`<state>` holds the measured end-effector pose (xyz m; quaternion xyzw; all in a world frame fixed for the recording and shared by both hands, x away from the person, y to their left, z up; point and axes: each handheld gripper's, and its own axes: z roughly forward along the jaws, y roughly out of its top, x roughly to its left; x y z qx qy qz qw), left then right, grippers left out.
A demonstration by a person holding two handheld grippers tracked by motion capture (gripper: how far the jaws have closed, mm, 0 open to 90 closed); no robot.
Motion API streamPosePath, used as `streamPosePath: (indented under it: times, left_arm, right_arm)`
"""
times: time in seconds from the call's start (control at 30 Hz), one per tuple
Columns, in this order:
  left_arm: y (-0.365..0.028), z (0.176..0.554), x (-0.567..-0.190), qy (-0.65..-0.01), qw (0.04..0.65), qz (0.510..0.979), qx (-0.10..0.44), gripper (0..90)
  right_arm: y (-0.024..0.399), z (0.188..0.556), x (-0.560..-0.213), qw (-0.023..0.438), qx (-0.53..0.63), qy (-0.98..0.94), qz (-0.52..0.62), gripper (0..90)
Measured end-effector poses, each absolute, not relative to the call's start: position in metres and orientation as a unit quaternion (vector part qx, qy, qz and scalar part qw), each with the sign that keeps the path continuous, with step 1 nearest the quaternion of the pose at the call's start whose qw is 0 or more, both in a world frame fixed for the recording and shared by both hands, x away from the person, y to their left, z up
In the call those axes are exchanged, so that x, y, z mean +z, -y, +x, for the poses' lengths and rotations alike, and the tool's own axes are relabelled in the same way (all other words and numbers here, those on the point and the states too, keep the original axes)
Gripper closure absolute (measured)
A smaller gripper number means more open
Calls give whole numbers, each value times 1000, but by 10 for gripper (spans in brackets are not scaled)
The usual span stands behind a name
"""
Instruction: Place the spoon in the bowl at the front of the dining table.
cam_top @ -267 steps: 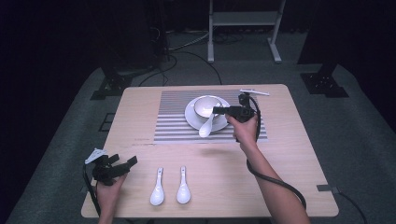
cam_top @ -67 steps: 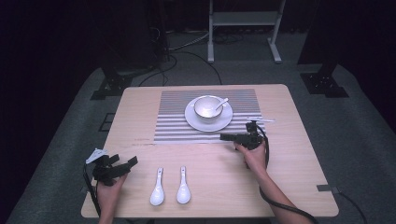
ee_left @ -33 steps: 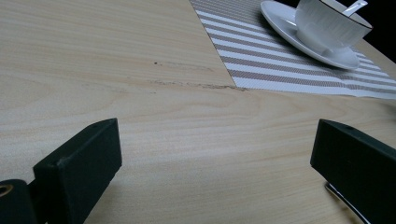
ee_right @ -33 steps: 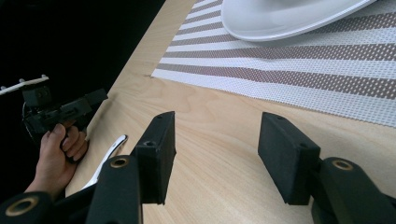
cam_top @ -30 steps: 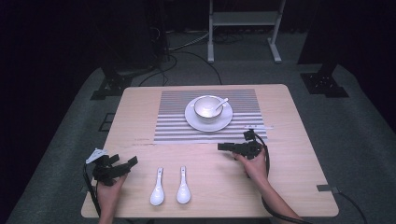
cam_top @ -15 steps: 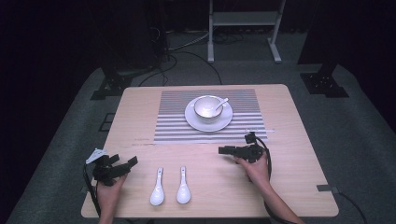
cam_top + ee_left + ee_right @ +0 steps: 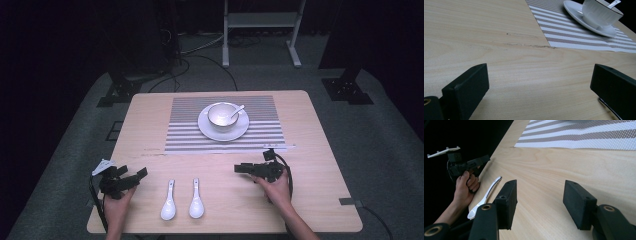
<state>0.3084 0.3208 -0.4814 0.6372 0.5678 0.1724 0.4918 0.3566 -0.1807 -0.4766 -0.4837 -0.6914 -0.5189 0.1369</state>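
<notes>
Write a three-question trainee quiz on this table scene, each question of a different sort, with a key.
1. True or false: the right gripper holds a spoon.
2. How many loose spoons lie on the bare wood near the table's front edge? A) one B) two C) three
3. Fill in: the bowl stands on a ____ on the striped mat.

Key:
1. False; its jaws stand open over bare wood with nothing between them.
2. B.
3. Saucer; a third spoon leans in the bowl.

two white spoons (image 7: pixel 182 200), side by side, table's near edge
</notes>
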Motion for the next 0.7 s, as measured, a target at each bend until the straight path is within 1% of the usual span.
streamPosePath:
  times: [0.7]
  left_arm:
    - [-321,308,-481,-568,491,638,173,5]
  right_arm:
    - [191,324,-488,142,-527,687,-479,431]
